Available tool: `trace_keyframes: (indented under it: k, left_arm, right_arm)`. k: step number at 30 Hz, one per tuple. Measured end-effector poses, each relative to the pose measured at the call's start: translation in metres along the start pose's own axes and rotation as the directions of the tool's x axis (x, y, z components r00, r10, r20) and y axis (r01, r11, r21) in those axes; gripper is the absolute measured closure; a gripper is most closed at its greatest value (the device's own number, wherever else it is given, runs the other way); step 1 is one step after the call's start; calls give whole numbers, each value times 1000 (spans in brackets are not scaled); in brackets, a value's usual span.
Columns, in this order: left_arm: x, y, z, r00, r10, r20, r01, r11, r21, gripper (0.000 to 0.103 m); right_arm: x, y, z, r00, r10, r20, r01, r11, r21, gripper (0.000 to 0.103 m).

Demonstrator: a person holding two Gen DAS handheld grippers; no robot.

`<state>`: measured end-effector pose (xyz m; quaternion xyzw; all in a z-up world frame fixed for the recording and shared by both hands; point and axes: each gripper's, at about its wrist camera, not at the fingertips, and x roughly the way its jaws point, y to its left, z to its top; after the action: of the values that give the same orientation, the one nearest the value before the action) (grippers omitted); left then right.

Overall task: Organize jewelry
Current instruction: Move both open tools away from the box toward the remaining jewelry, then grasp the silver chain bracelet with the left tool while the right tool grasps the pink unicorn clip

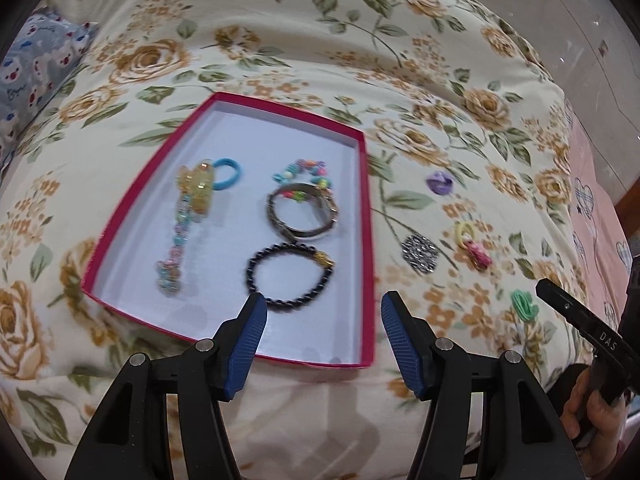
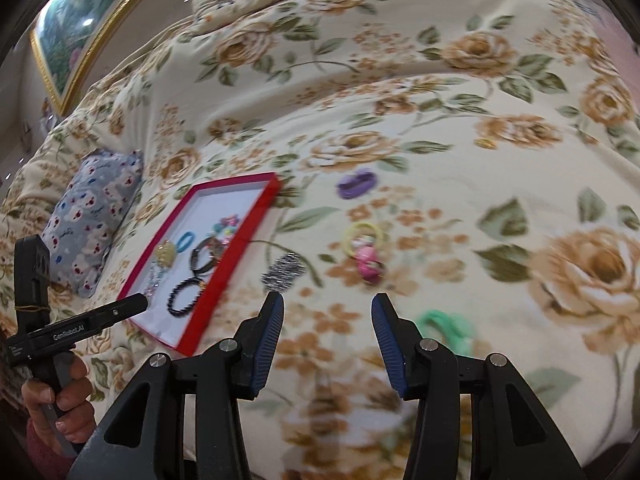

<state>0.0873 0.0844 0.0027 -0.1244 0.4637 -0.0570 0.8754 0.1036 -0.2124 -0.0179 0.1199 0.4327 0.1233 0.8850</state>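
A shallow red box (image 1: pixel 366 216) with a white floor lies on a floral bedspread; it also shows in the right wrist view (image 2: pixel 224 270). In it lie a black bead bracelet (image 1: pixel 291 274), a dark bangle (image 1: pixel 303 216), a colourful bead bracelet (image 1: pixel 304 172), a blue hair tie (image 1: pixel 228 172) and a yellow beaded charm (image 1: pixel 194 196). On the bedspread to the right of the box lie a purple hair tie (image 1: pixel 439 182), a silver sparkly piece (image 1: pixel 419 254), a yellow and pink hair tie (image 1: pixel 474 244) and a green hair tie (image 1: pixel 524 304). My left gripper (image 1: pixel 322 316) is open over the box's near end. My right gripper (image 2: pixel 327 320) is open above the bedspread.
A blue-grey patterned pillow (image 2: pixel 90 216) lies left of the box. A framed picture (image 2: pixel 80 32) hangs on the wall at the far left. A pink sheet (image 1: pixel 600 216) borders the bedspread on the right.
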Motion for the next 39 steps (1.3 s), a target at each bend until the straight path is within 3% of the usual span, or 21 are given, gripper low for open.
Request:
trace_keyframes:
  k: [10, 19, 29, 39]
  left_arm:
    - [18, -32, -1, 999, -16, -44, 19, 996, 82, 42]
    - [39, -58, 9, 998, -8, -63, 17, 988, 153, 42]
    - [69, -84, 27, 997, -3, -75, 19, 977, 211, 42]
    - [126, -102, 48, 990, 16, -142, 23, 964, 265, 42]
  right_arm:
    - [-6, -21, -19, 998, -60, -17, 60, 998, 7, 53]
    - [-2, -29, -17, 997, -81, -22, 81, 997, -2, 53]
    - [15, -27, 1, 998, -53, -32, 52, 998, -16, 53]
    - [48, -26, 27, 998, 4, -68, -5, 1000, -11, 54]
